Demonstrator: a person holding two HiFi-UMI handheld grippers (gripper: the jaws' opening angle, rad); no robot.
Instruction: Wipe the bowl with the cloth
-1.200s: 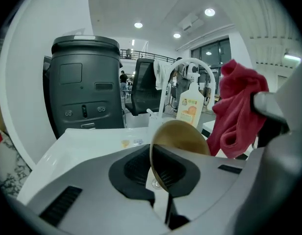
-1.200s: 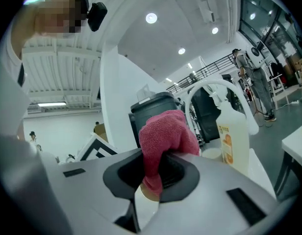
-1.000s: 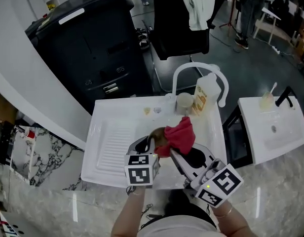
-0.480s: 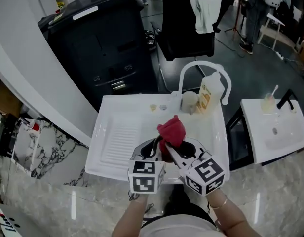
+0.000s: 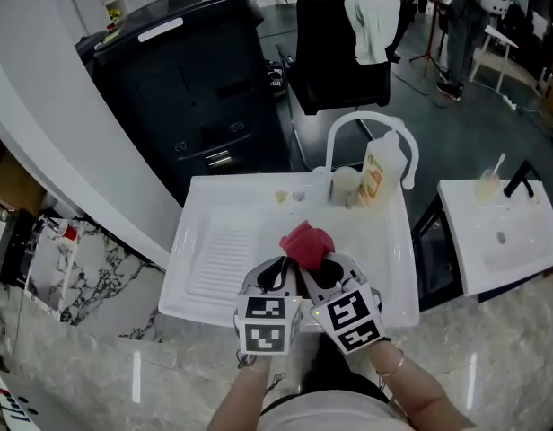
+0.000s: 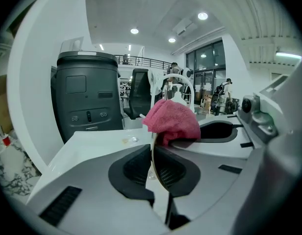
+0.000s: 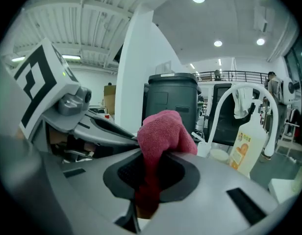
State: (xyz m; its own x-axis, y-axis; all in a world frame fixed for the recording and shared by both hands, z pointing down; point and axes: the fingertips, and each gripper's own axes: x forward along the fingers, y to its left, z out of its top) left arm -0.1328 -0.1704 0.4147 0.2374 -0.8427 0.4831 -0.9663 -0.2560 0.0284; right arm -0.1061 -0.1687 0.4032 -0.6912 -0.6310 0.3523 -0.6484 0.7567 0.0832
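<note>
The bowl [image 6: 152,152] is held up over the near side of the sink [image 5: 205,218]. Only its thin edge shows, standing between the jaws of the left gripper [image 5: 278,270]. Those jaws are almost together and seem to pinch that edge. The cloth [image 7: 163,131] is squeezed tight in the right gripper [image 7: 152,168], and it sits right beside the bowl.

What could go wrong? The bowl is held by just a little bit of its rim. If the cloth pushes hard, the bowl could twist, slip out and bang into the sink. The cloth could also get pulled out of its jaws if it drags. The two grippers are very close, so they could bump into each other.

The sink is the biggest thing. It is white, hard and shiny, with a flat part on the left that has raised lines. The tap [image 5: 371,124] is a white bent tube, like an arch. The bottle [image 5: 381,173] beside it is pale with an orange label. The cloth is red, soft and fuzzy, all bunched into a lump. The bowl's edge looks thin, smooth and a bit brown, but the cloth and grippers hide the rest, so its full shape is hard to tell.
</note>
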